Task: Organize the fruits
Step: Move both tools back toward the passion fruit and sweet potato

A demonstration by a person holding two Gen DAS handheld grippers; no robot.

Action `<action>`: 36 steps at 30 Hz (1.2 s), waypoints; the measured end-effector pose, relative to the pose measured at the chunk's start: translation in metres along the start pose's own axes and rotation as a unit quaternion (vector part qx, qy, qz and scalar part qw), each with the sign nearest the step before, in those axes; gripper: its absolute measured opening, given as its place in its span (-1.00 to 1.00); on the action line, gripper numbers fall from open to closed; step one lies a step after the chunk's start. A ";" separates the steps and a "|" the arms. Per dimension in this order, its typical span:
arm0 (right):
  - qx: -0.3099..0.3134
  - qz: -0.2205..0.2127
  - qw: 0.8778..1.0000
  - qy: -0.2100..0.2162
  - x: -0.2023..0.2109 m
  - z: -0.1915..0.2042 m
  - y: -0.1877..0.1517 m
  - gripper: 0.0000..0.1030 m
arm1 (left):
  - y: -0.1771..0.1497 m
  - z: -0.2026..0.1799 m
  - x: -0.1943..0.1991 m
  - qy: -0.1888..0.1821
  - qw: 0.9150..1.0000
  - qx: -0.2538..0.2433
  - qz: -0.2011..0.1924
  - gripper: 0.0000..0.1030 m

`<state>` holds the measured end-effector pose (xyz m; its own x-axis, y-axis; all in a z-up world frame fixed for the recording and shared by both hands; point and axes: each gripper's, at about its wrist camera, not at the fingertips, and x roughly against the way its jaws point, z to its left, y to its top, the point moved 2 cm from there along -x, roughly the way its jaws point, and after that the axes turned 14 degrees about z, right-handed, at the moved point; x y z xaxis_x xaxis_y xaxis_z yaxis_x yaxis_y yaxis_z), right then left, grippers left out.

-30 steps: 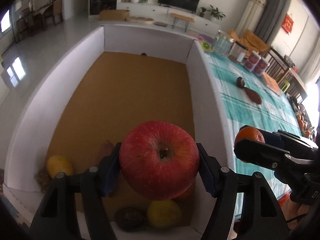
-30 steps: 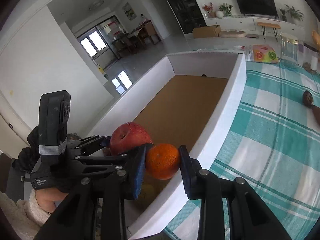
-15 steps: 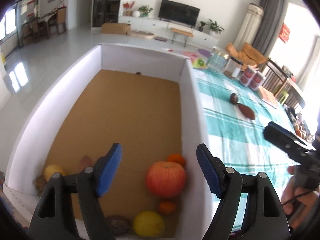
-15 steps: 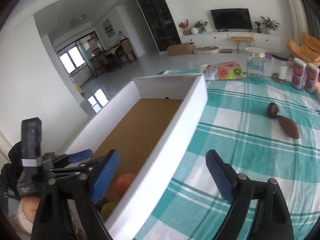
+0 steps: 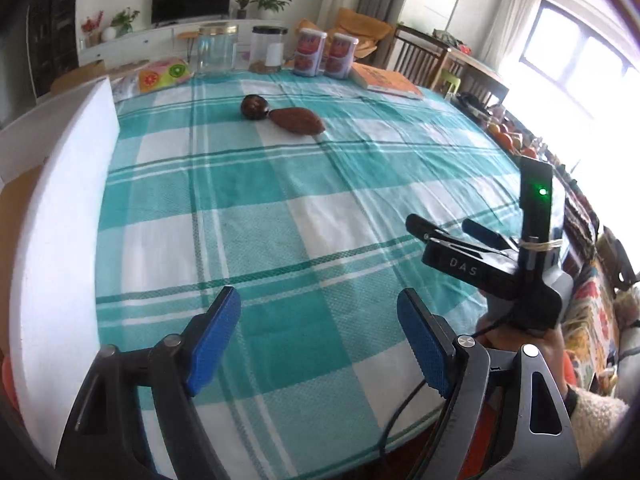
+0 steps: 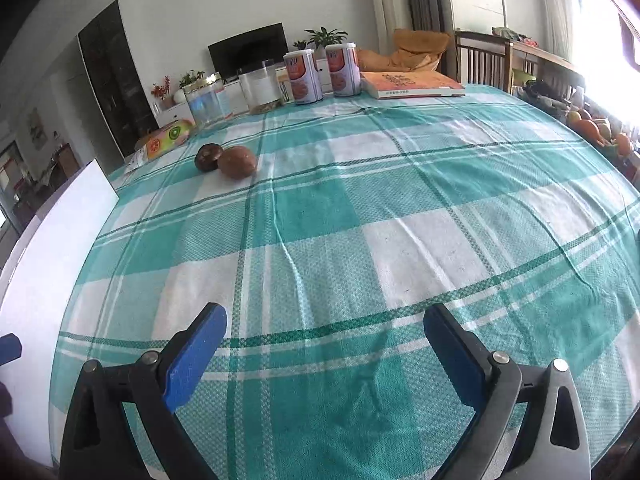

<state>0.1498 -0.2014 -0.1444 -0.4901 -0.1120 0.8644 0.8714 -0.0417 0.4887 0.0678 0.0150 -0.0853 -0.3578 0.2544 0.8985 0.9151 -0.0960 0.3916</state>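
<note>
Now both claws hang above the worktop (image 6: pixel 400 240), which is covered in a teal-and-white checked cloth. The left claw (image 5: pixel 320 336) stands with its blue pads wide apart and nothing between them. The right claw (image 6: pixel 324 356) is likewise spread, its pads empty; from the left wrist view it shows at the right side, held in a hand (image 5: pixel 536 344), with its fingers parted there too.

Two fruits lie on the cloth toward the far side, well apart from both claws: a dark round fruit (image 5: pixel 253 107) and, touching or just beside it, a brown oval fruit (image 5: pixel 297 120). In the right wrist view the same pair sits left of centre, the dark one (image 6: pixel 208 156) behind and left of the brown one (image 6: pixel 237 162).

A white box wall (image 5: pixel 60 220) runs along the left edge of the cloth; its inside is hidden from both views.

Along the far edge of the worktop stand a clear glass jar (image 5: pixel 217 49), a dark-lidded jar (image 5: pixel 269 48), two red-and-white cans (image 5: pixel 326 55) and an orange book (image 5: pixel 385 79). A packet printed with fruit slices (image 5: pixel 162 74) lies near the box's far corner.
</note>
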 end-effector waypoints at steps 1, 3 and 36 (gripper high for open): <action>0.002 0.009 1.000 -0.004 -0.005 0.002 0.000 0.92 | 0.003 0.001 -0.009 0.011 1.000 0.007 -0.002 0.61; 0.005 0.028 0.999 -0.018 -0.014 0.004 -0.001 0.92 | 0.007 0.007 -0.022 0.032 0.999 0.023 -0.008 0.61; 0.112 0.096 0.989 0.023 -0.045 0.048 0.088 0.99 | 0.048 0.055 -0.086 0.138 0.989 0.043 -0.011 0.74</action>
<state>0.2479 -0.1525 -0.1349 -0.3103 -0.1423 0.9399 0.9200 0.2042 0.3346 0.1531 0.0411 -0.1546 -0.4040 -0.0187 0.9146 0.9148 -0.0081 0.4039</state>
